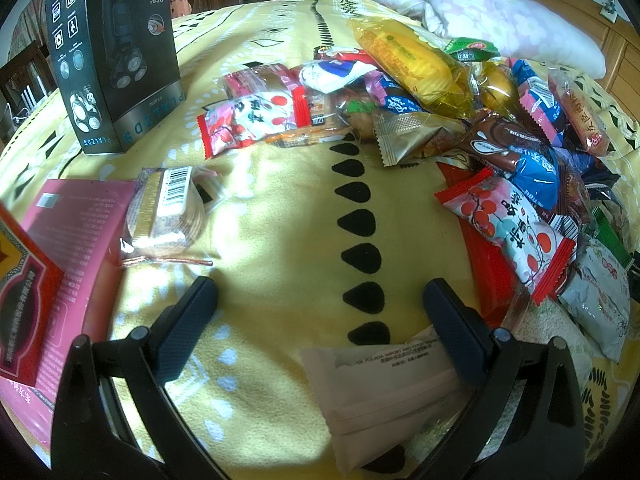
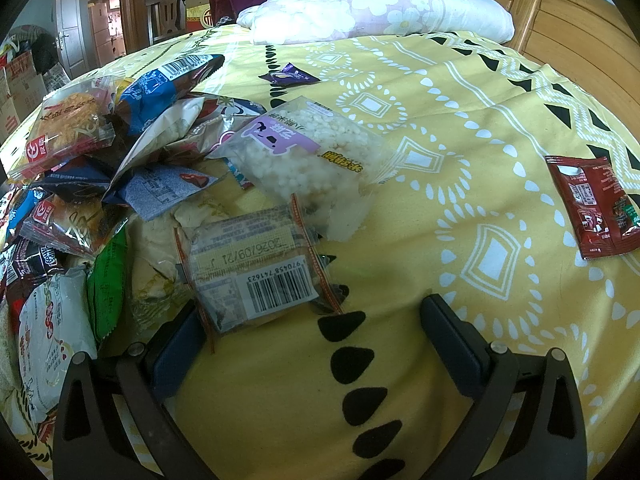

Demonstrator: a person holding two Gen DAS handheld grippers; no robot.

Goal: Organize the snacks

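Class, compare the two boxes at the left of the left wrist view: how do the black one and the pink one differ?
The black shaver box stands upright, farther back; the pink box leans at the near left edge. The black one pictures a shaver; the pink one carries rows of small text and a red face. Both rest on the yellow bedspread.

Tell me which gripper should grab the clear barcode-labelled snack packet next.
Right. The right gripper is open, one finger already beside the barcode packet. The left gripper, also open, faces bare blanket.
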